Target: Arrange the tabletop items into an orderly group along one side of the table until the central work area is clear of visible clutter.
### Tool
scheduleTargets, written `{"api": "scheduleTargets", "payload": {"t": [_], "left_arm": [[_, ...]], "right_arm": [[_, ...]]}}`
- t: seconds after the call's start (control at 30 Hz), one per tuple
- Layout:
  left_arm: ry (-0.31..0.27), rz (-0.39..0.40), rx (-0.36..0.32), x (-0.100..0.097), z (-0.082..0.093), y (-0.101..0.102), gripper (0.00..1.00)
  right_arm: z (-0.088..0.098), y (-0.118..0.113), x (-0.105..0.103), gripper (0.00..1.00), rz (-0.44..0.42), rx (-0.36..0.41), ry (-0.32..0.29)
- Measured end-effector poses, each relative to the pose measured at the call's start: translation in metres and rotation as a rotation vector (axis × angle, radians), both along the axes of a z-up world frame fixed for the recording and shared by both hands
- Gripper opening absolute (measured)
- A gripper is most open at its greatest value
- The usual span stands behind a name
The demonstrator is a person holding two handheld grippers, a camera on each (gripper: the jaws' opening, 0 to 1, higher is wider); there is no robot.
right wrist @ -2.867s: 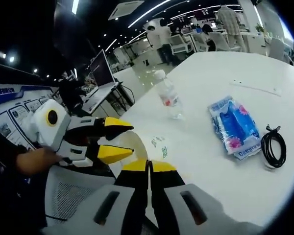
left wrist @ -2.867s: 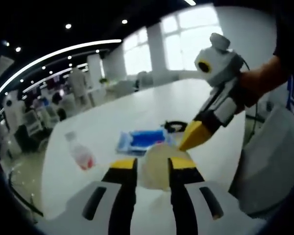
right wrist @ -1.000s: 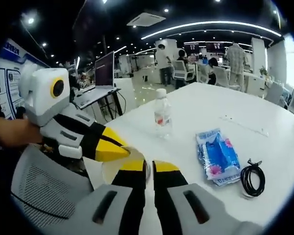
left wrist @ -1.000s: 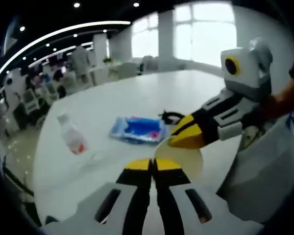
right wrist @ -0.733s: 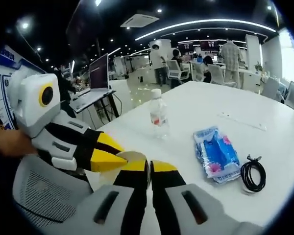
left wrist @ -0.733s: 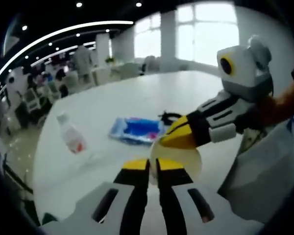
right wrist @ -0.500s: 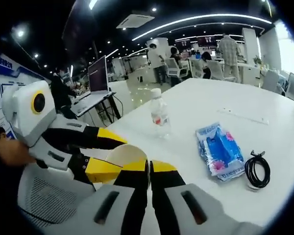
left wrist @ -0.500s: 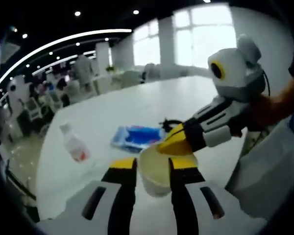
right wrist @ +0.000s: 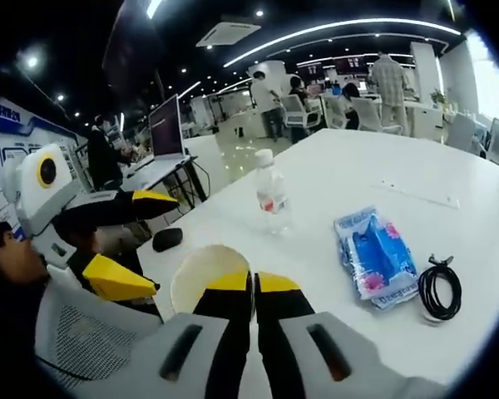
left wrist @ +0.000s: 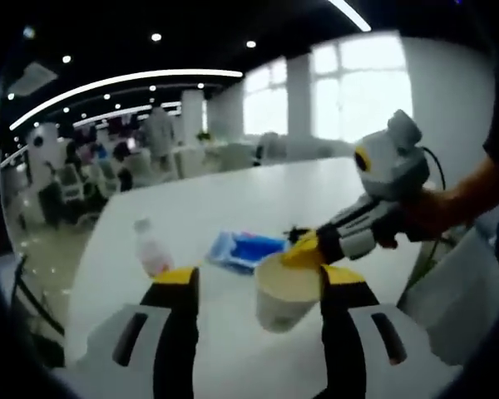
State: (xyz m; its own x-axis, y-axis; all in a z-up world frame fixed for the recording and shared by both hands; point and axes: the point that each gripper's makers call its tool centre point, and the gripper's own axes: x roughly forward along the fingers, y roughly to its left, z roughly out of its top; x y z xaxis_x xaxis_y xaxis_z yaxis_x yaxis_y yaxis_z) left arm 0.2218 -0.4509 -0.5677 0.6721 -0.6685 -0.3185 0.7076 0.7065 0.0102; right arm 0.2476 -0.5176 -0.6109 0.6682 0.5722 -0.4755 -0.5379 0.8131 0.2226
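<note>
A pale paper cup hangs upright over the near table edge, and my right gripper is shut on its rim. In the left gripper view the cup is pinched by the right gripper, which reaches in from the right. My left gripper is wide open, its jaws standing apart from the cup on either side. From the right gripper view, the left gripper is open at the left of the cup. On the white table lie a clear bottle, a blue packet and a coiled black cable.
A small black object lies near the table's edge. A grey mesh chair stands below the cup. In the left gripper view the bottle and the blue packet are beyond the cup. People and desks fill the background.
My left gripper has opened wide and let go of the cup, drawing back from it. The right gripper stays shut on the cup's rim.
</note>
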Motion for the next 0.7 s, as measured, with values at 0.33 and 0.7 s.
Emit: {"api": "scheduleTargets", "payload": {"t": [0.33, 0.7], "left_arm": [[-0.014, 0.061, -0.005, -0.014, -0.005, 0.034, 0.66], [-0.060, 0.069, 0.021, -0.026, -0.008, 0.042, 0.76]], "right_arm": [[0.002, -0.002, 0.011, 0.00, 0.004, 0.003, 0.019], [0.009, -0.009, 0.029, 0.00, 0.001, -0.001, 0.014]]}}
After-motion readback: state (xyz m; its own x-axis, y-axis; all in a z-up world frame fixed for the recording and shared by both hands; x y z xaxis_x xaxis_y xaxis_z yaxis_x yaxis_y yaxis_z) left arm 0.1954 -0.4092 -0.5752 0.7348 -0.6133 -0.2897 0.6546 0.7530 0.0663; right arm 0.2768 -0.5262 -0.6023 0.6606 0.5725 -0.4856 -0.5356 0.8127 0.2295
